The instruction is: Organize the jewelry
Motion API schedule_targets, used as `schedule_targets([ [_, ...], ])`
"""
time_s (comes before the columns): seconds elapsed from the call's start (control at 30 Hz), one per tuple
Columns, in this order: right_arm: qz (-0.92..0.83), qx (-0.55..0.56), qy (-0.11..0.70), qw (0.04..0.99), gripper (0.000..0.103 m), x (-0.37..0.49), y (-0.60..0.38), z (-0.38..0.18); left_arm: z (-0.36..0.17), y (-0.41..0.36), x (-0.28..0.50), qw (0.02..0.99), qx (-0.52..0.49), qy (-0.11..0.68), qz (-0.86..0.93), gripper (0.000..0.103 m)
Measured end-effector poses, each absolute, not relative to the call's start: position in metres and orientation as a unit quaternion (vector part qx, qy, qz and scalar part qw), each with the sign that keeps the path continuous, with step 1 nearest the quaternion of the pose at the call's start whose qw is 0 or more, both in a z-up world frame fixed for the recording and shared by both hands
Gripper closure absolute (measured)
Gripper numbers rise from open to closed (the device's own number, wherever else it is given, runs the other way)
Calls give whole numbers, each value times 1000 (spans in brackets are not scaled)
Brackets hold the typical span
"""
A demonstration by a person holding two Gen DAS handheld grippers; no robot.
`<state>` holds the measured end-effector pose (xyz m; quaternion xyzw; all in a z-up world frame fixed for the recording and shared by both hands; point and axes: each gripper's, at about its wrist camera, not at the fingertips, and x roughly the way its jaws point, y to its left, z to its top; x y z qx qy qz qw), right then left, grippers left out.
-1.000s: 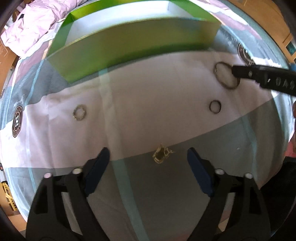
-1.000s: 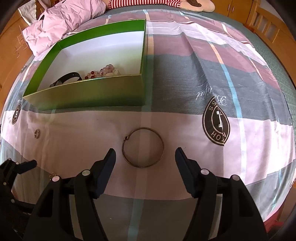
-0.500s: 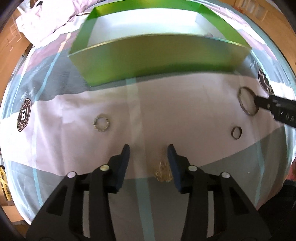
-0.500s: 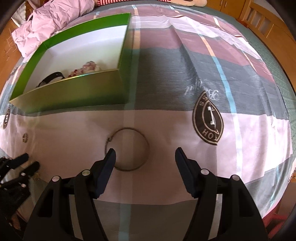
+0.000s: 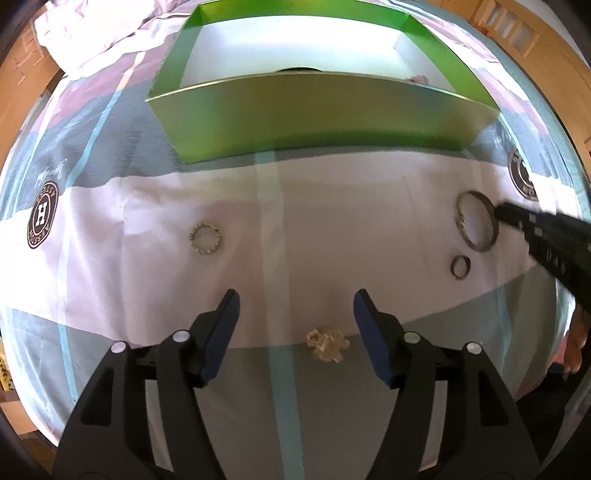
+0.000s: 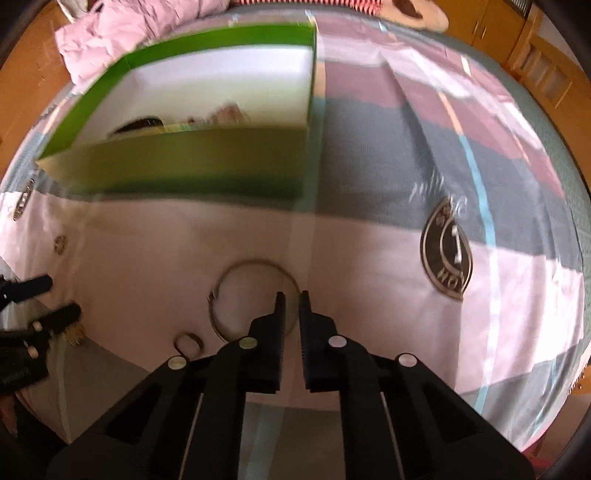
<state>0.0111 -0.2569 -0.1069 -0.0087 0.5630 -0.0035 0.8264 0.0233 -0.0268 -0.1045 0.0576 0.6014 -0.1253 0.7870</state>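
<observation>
Partly done, by the look of it: the green box (image 6: 177, 166) already holds a dark band (image 6: 138, 123) and pink beads (image 6: 225, 112).

Four pieces lie loose on the bedspread (image 5: 332, 221): thin bangle (image 6: 251, 299), small ring (image 5: 460, 266), beaded ring (image 5: 205, 239), gold trinket (image 5: 327, 341).

Right gripper (image 6: 291, 299): jaws closing on the bangle's right rim; contact probable, wire between the tips blurred.

Left gripper (image 5: 295, 306): jaws opening, trinket between them, untouched.

Box's near wall stands between every piece and its interior. Crumpled pink cloth (image 6: 136, 26) behind the box, clear of the work.
</observation>
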Motion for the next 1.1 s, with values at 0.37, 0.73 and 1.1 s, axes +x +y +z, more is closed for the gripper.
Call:
schedule_targets([
  [0.37, -18, 32, 571, 820, 67, 16, -274, -105, -119, -56, 0, 770, 111, 611, -149, 55],
  [0.73, -12, -11, 597, 802, 90, 15, -257, -126, -112, -47, 7, 777, 81, 608, -143, 84],
  [1.1, 7, -14, 564, 825, 99, 15, -245, -115, -104, -24, 24, 794, 42, 591, -134, 84],
])
